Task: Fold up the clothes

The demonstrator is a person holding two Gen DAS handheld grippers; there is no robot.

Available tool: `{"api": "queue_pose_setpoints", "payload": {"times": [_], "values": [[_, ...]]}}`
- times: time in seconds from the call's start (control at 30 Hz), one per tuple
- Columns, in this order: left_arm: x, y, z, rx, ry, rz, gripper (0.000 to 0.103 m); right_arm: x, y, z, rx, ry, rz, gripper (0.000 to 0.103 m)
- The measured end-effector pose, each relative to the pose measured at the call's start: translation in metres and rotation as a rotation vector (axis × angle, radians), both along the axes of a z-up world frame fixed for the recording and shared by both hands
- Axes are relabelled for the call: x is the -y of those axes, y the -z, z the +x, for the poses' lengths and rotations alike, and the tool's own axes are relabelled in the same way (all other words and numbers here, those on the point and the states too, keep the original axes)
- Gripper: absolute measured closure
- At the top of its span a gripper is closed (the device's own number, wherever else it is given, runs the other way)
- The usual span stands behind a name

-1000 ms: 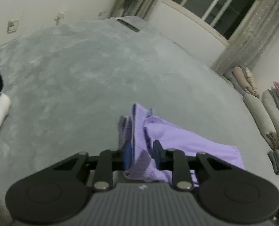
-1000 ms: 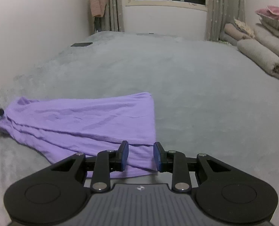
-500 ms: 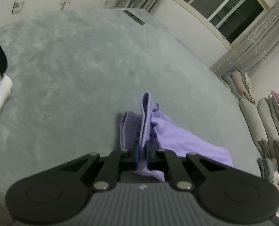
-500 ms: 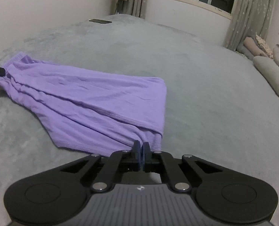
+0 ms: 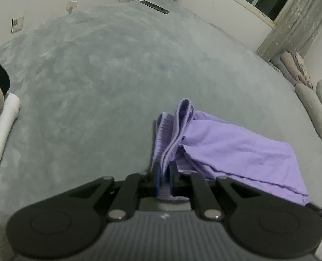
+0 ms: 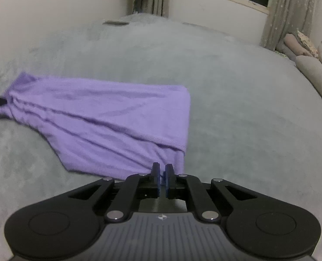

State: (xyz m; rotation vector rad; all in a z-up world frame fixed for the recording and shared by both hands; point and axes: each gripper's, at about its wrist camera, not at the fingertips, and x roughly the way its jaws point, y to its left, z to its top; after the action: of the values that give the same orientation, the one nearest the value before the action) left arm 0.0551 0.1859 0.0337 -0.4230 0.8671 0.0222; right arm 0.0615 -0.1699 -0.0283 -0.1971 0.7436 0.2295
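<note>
LEFT GRIPPER [image 5: 164, 169]: jaws opening slightly, ribbed hem of purple garment [image 5: 226, 148] pinched between pads | RIGHT GRIPPER [image 6: 162, 175]: jaws pressed together on garment's near corner | GARMENT: flat on grey bedspread [image 6: 237, 91], spreading toward 10 o'clock in right view, 2 o'clock in left view

A plain lilac garment [image 5: 232, 150] is lying on a grey, plush bed cover [image 5: 95, 82], its ribbed band [image 5: 164, 134] showing fine stripes. Both black grippers [image 5: 164, 175] [image 6: 161, 174] are showing blue pads [image 6: 158, 187]. At the upper right, grey speckled curtains [image 6: 291, 10] are hanging beside beige and grey pillows [image 6: 313, 74]. The walls [image 6: 52, 10] are looking off-white.
</note>
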Motion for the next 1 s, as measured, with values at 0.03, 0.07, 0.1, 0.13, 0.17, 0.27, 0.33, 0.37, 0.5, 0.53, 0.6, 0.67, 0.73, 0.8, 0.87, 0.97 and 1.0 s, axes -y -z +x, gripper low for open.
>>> {"api": "queue_pose_setpoints", "payload": {"times": [0.03, 0.07, 0.1, 0.13, 0.17, 0.27, 0.33, 0.37, 0.5, 0.53, 0.6, 0.67, 0.73, 0.8, 0.87, 0.97, 1.0], "values": [[-0.001, -0.002, -0.001, 0.004, -0.006, 0.002, 0.085, 0.003, -0.003, -0.001, 0.017, 0.007, 0.014, 0.099], [-0.003, -0.005, -0.003, 0.02, -0.021, 0.004, 0.083, 0.006, -0.006, -0.001, 0.035, 0.015, 0.03, 0.098], [-0.005, -0.009, -0.005, 0.038, -0.039, 0.006, 0.082, 0.008, -0.009, -0.002, 0.052, 0.025, 0.042, 0.096], [-0.006, -0.015, -0.008, 0.07, -0.053, 0.03, 0.08, 0.01, -0.011, -0.003, 0.068, 0.034, 0.047, 0.094], [-0.006, -0.022, -0.012, 0.104, -0.06, 0.067, 0.078, 0.011, -0.011, -0.002, 0.082, 0.042, 0.042, 0.094], [0.008, -0.035, -0.02, 0.186, -0.023, 0.172, 0.066, 0.005, -0.009, -0.002, 0.101, 0.031, 0.007, 0.094], [0.021, -0.04, -0.024, 0.225, 0.021, 0.216, 0.065, 0.0, -0.005, -0.001, 0.108, 0.004, -0.023, 0.094], [0.029, -0.04, -0.026, 0.241, 0.053, 0.236, 0.065, -0.003, -0.004, 0.0, 0.114, -0.01, -0.044, 0.094], [0.064, -0.032, -0.029, 0.269, 0.191, 0.268, 0.065, -0.015, 0.004, 0.001, 0.148, -0.062, -0.142, 0.094], [0.071, -0.029, -0.028, 0.27, 0.222, 0.271, 0.065, -0.018, 0.007, 0.002, 0.155, -0.074, -0.167, 0.094], [0.082, -0.024, -0.026, 0.261, 0.251, 0.274, 0.065, -0.027, 0.013, 0.003, 0.173, -0.112, -0.213, 0.094], [0.087, -0.018, -0.023, 0.244, 0.26, 0.268, 0.065, -0.036, 0.019, 0.004, 0.191, -0.162, -0.247, 0.092], [0.084, -0.013, -0.02, 0.224, 0.248, 0.259, 0.065, -0.047, 0.024, 0.005, 0.203, -0.203, -0.28, 0.084], [0.074, -0.01, -0.015, 0.203, 0.222, 0.254, 0.065, -0.055, 0.029, 0.008, 0.218, -0.227, -0.307, 0.078], [0.064, -0.006, -0.01, 0.181, 0.195, 0.249, 0.065, -0.059, 0.032, 0.012, 0.23, -0.227, -0.31, 0.076], [0.047, -0.005, -0.007, 0.168, 0.148, 0.193, 0.065, -0.061, 0.035, 0.017, 0.237, -0.228, -0.286, 0.077], [0.043, -0.005, -0.006, 0.168, 0.137, 0.18, 0.067, -0.062, 0.035, 0.018, 0.237, -0.227, -0.281, 0.078]]}}
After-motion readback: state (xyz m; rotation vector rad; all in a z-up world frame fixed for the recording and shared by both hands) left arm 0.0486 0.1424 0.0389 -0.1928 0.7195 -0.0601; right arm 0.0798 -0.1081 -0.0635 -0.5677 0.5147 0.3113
